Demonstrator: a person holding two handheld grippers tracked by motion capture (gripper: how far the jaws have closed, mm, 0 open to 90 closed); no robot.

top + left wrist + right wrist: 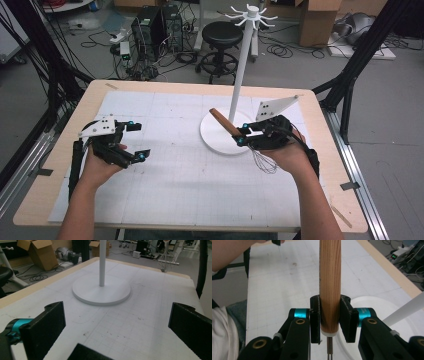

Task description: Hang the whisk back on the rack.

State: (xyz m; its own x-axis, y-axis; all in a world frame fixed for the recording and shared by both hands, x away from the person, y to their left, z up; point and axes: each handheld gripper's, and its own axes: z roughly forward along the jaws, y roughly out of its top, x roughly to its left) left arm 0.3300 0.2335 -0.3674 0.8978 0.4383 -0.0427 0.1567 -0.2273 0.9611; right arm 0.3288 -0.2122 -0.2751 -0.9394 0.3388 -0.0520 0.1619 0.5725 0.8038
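The right gripper (243, 134) squeezes a whisk with a round brown wooden handle (330, 285) and thin metal wires. The handle sits tight between the two black jaws. In the high view the whisk (226, 123) is off the table, tilted over the round flat base of the tall white hook stand (215, 136). Its wires hang under the hand. The left gripper (134, 141) holds nothing, with its jaws wide apart above the white mat (165, 175).
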